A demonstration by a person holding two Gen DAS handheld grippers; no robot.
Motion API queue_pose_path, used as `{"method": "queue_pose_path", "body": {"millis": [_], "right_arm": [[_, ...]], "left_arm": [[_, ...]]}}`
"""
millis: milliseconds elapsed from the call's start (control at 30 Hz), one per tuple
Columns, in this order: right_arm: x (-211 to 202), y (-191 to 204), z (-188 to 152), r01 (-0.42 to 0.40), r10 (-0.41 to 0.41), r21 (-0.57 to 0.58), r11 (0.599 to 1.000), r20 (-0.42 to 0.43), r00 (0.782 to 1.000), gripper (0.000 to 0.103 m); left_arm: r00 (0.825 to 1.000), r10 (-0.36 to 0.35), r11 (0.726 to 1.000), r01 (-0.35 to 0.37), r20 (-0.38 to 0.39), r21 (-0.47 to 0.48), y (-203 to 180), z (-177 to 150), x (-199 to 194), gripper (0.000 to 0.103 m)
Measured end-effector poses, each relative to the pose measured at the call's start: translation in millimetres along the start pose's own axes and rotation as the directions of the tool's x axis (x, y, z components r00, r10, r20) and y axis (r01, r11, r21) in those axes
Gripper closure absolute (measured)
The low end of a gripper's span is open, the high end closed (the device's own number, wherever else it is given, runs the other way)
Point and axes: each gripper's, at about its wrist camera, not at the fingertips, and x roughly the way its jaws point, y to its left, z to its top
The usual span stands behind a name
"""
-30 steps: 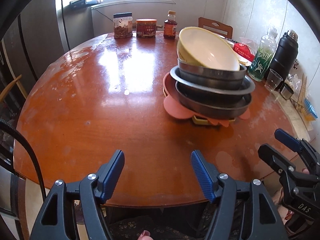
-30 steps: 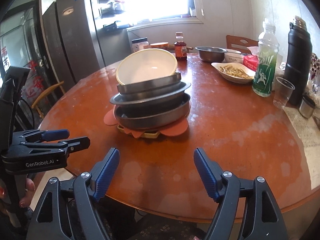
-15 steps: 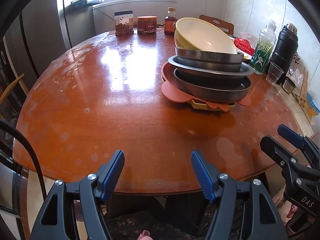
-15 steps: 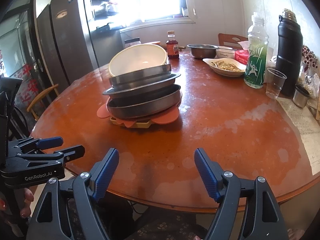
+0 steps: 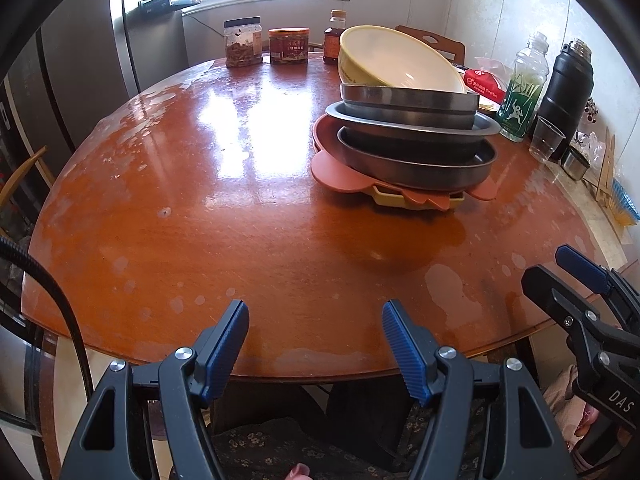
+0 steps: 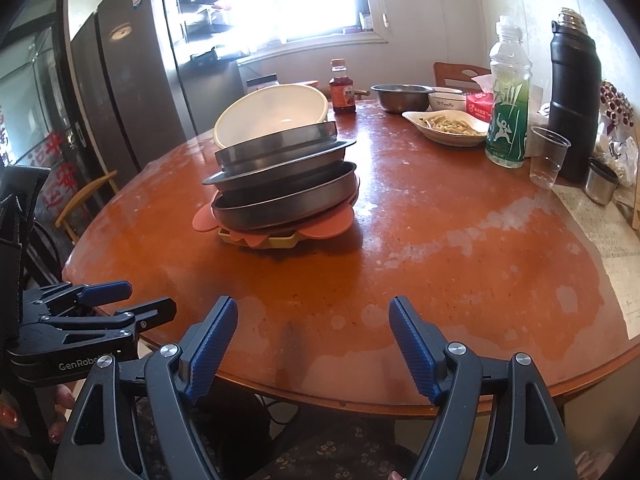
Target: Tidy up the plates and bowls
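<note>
The left gripper (image 5: 314,326) is held with its jaws spread wide and nothing between them, at the near edge of the table (image 5: 240,208). The right gripper (image 6: 314,322) is likewise gaping and empty, poised over the same near edge; it is seen at the right border of the left wrist view (image 5: 580,280), and the left one at the left border of the right wrist view (image 6: 104,300). A stack of dishes is found on the table beyond both grippers, well apart from either. At its base a yellow tray (image 5: 416,200) is noted, covered by a pink mat (image 5: 332,168). On the mat three metal pans are stacked: a large pan (image 5: 416,164) lowest, a rimmed pan (image 5: 412,126) in it, a smaller pan (image 5: 408,100) on top. A cream bowl (image 5: 396,64) is set in the top pan, tilted. Toward the far rim two jars (image 5: 244,42) and a sauce bottle (image 5: 334,36) are recorded. At the right side a green bottle (image 6: 506,112), a black flask (image 6: 574,96), a plastic cup (image 6: 548,156) and a small steel cup (image 6: 602,182) are grouped close together. Behind them a steel bowl (image 6: 402,98), a white bowl (image 6: 446,100) and a dish of food (image 6: 446,126) are seen.
</note>
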Motion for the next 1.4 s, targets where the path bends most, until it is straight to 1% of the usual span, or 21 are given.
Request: {"method": "queue_pose_path", "body": {"millis": [1400], "right_arm": [[-8.1, 4.2, -0.4, -0.003, 0.003, -0.019, 1.0, 0.016, 1.0, 0.024]], "left_arm": [[1.0, 0.011, 1.0, -0.011, -0.002, 0.012, -1.4, -3.3, -4.4, 0.034]]}}
